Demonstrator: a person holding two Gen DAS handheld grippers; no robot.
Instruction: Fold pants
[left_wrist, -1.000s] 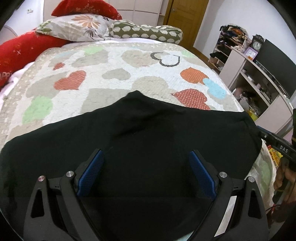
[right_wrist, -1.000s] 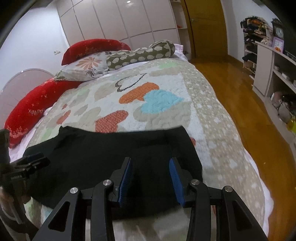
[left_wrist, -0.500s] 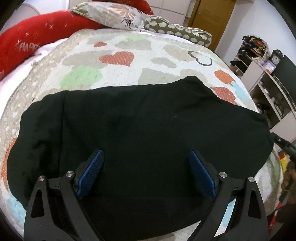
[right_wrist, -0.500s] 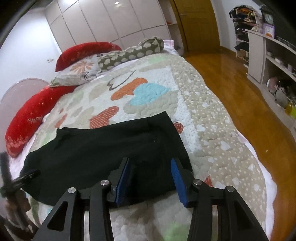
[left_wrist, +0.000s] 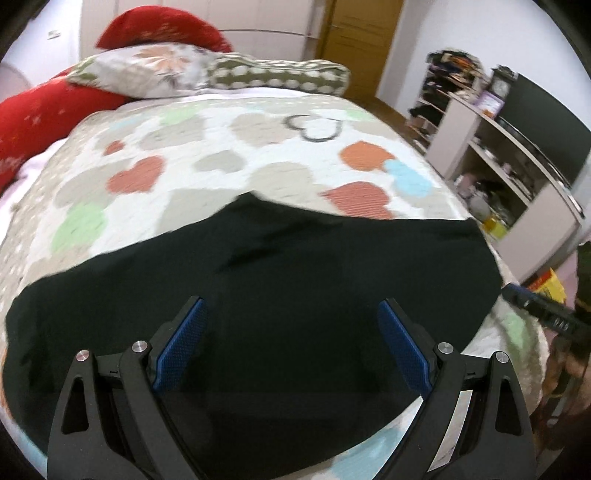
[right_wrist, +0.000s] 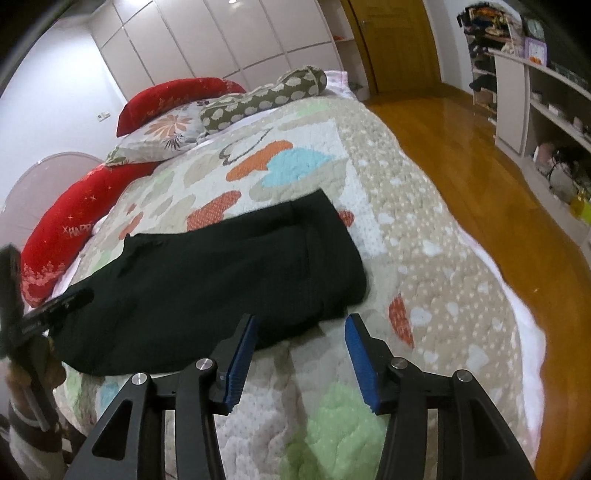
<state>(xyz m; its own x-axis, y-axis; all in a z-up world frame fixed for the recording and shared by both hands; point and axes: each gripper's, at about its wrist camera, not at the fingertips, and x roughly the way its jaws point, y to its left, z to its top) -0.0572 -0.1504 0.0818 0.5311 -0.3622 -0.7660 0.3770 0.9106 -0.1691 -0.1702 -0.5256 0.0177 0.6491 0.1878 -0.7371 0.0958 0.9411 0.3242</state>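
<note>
Left wrist view: left gripper (left_wrist: 291, 339) is hovering low over the black pants (left_wrist: 295, 280) lying flat on the bed (left_wrist: 221, 155), jaws released wide.

Right wrist view: right gripper (right_wrist: 300, 350) is hanging beside the pants (right_wrist: 221, 280) edge, jaws released, empty.

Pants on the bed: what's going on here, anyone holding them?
Nobody has a grip right now. The black pants lie spread flat on the heart-patterned quilt, already looking folded into a wide slab. The left gripper hangs wide open over the middle of the fabric. The right gripper is also open, just off the pants' near edge above bare quilt. A person holds both tools; neither pinches cloth.
</note>
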